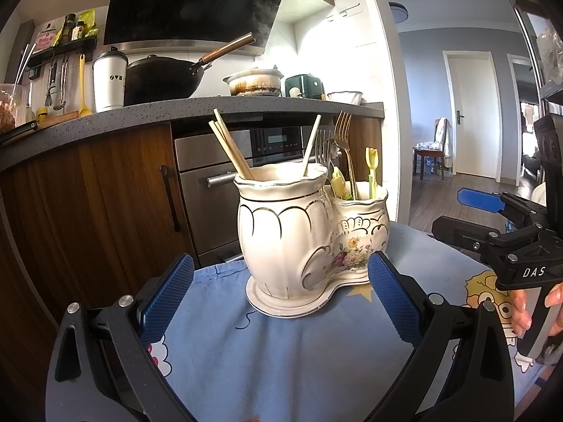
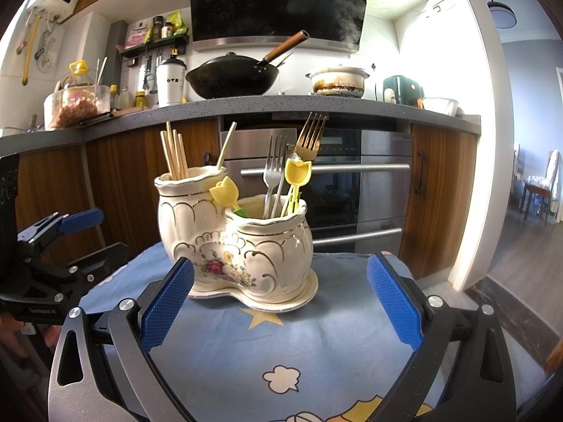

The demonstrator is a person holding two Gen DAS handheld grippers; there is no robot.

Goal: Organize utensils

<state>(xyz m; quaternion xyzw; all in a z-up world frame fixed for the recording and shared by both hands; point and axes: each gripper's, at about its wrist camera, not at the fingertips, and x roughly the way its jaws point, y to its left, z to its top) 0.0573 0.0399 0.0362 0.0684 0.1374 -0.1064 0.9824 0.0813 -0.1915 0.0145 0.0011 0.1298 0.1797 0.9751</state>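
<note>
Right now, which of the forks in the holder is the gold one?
The tallest fork, rising in the shorter pot above the two silver forks; its tines are gold-coloured, theirs plain steel.

That utensil holder [image 2: 232,242] is glossy glazed ceramic with gold trim. Forks [image 2: 274,168] look like shiny metal, chopsticks [image 2: 174,154] matt wood. The tablecloth [image 2: 316,344] is soft printed cotton, and the tongs' pads [image 2: 167,302] are rough blue rubber.

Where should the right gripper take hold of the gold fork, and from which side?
Grip the gold fork at its neck just below the tines, coming from above: it stands upright, tines up, taller than the silver forks beside it, and its handle is buried in the holder.
</note>
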